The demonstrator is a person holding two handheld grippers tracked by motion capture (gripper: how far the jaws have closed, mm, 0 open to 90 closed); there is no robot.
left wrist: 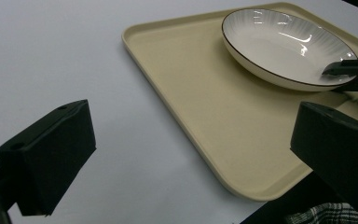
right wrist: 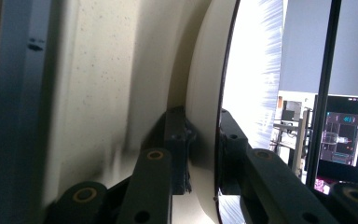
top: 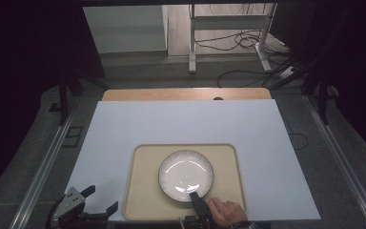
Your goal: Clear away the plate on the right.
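A white plate (top: pixel 186 174) with a thin dark rim lies on a beige tray (top: pixel 143 191) near the table's front edge. My right gripper (top: pixel 195 196) comes in from the front, held by a hand (top: pixel 226 212), and is shut on the plate's near rim. In the right gripper view one jaw sits under the plate (right wrist: pixel 256 70) and one over it, so my right gripper (right wrist: pixel 203 140) pinches the rim. In the left gripper view the plate (left wrist: pixel 279 42) rests on the tray (left wrist: pixel 205 107). My left gripper (top: pixel 103 198) stands open at the tray's front left corner, holding nothing.
The tray lies on a white table top (top: pixel 186 119) with bare surface behind and to both sides. Beyond the far edge are a wooden strip (top: pixel 186 94), desk legs (top: pixel 192 43) and cables (top: pixel 248 40) on the floor.
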